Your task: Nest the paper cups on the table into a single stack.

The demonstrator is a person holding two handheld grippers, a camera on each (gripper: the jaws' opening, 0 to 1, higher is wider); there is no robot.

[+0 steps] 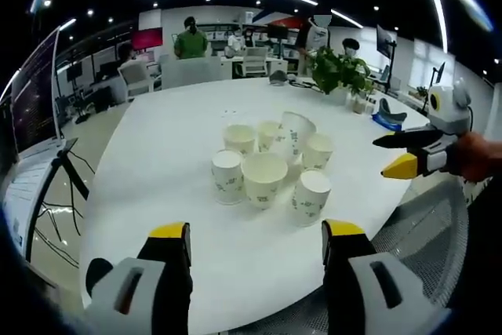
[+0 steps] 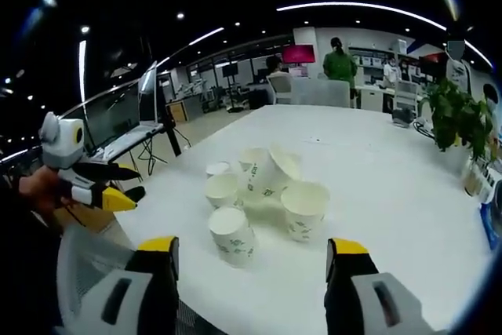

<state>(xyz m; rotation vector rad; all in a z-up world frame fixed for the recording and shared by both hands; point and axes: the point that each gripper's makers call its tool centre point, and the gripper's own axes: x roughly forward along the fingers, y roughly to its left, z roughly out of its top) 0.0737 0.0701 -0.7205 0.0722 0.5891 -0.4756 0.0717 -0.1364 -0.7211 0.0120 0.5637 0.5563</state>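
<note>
Nearest me in the left gripper view are my left gripper's (image 1: 256, 241) yellow-tipped fingers, spread wide with nothing between them, above the near edge of the white worktop (image 1: 157, 162). Just beyond, at twelve o'clock, the paper cups (image 1: 271, 164) sit in a tight cluster near the worktop's middle, mostly upright; one cup (image 1: 296, 132) leans tilted against its neighbours. At three o'clock the right gripper (image 1: 392, 154) comes in from the side, its fingers parted, held in a hand (image 1: 474, 156), apart from the cups.

In the right gripper view my fingers (image 2: 251, 253) also stand apart, empty, with the cluster straight ahead and the left gripper at nine o'clock. A potted plant (image 1: 339, 71) stands at the worktop's far edge.
</note>
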